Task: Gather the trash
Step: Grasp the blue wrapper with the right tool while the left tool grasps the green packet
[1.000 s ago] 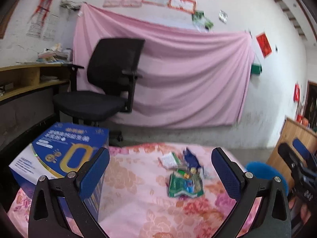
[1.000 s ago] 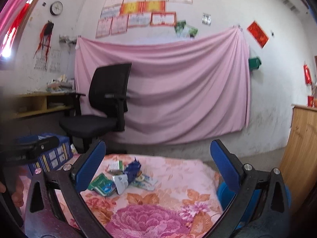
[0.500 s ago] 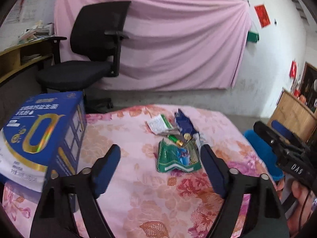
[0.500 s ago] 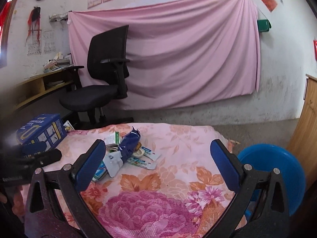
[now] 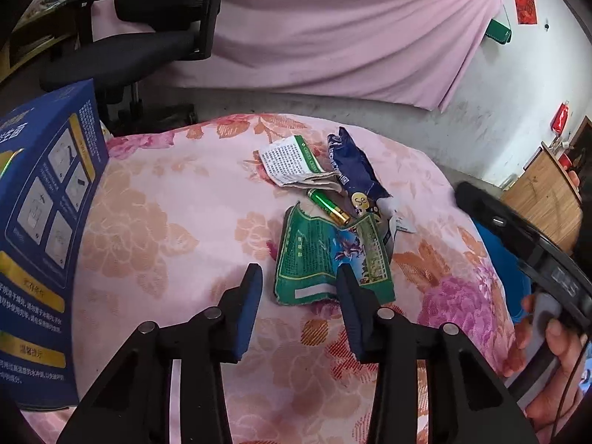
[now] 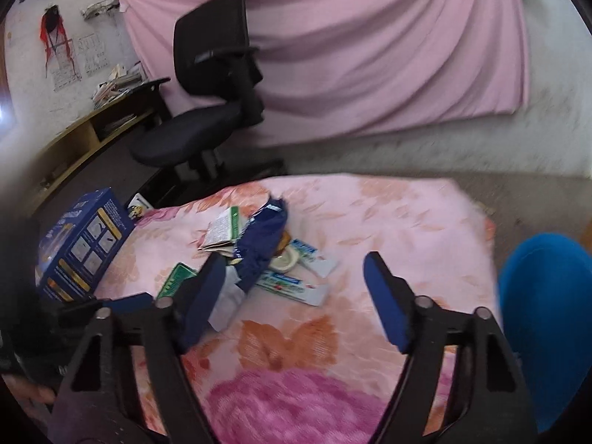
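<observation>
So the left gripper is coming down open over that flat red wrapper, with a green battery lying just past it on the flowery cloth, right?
Not quite: the flat wrapper is green, not red, as the left wrist view shows. The open left gripper, green battery and flowery pink cloth are as you say.

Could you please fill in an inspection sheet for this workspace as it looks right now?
Surface: floral pink cloth, wrinkled, covering the table.
Job's things: trash pile at the centre: green wrapper, battery, dark blue wrapper, folded leaflet, two white-and-blue sachets.
Clutter: blue carton standing at the left edge.
Grippers: left gripper open, hovering near the green wrapper's near edge; right gripper open, above the cloth.
Cables: thin cable by the hand at the right.
Surroundings: blue bin beside the table, office chair, pink drape on the wall.
</observation>
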{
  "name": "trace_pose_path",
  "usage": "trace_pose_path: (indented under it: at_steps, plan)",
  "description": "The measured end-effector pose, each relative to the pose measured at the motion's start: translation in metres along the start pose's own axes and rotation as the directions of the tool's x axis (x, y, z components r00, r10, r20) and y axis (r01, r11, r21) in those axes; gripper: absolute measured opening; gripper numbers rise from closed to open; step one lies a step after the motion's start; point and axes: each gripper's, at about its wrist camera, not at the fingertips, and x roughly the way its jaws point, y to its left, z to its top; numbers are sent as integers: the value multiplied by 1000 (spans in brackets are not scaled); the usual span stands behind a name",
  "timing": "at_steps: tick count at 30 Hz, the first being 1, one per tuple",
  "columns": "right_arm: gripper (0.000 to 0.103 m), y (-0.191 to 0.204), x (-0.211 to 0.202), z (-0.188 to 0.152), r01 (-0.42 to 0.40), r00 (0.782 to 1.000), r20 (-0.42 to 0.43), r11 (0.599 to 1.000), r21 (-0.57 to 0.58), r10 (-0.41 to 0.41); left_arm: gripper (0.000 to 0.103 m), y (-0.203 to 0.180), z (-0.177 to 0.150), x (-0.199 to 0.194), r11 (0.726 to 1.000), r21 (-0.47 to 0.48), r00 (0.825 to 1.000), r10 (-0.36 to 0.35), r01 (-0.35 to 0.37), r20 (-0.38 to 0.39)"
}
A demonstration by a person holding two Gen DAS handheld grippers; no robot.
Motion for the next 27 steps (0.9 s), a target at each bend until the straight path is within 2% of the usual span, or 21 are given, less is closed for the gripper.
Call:
trace_pose_path:
  at_steps: [5,11,14,17,18,20,21,24,27]
  plan:
    - [98,-2,35,6,-110,987,-104,987,116,123,31,-1,0,3,1000,3,1000,0,0,-8]
    - [96,10,60,3,-136,963,-222,987,88,152,31,0,0,1,1000,-4,1000,-10,10,-10]
    - [95,9,64,-5,-176,945,-261,979,98,196,29,1,0,0,999,-15,1000,-30,30,-9]
    - [91,8,61,-10,-171,945,-267,982,84,188,27,2,1,1,998,-25,998,-54,54,-10]
    - [87,7,59,-10,-168,946,-264,982,89,186,26,2,1,1,998,-23,998,-58,58,-13]
    - [71,1,57,-11,-176,945,-260,978,114,200,24,0,0,1,998,-14,998,-59,59,-14]
    - [68,-2,56,-12,-181,943,-260,975,130,210,23,-1,0,1,998,-9,998,-59,59,-16]
    - [67,-12,50,-16,-199,941,-240,964,177,239,22,-3,1,3,998,6,998,-56,56,-19]
    - [66,-16,37,-20,-187,950,-219,966,179,225,20,-3,1,4,998,12,998,-54,55,-20]
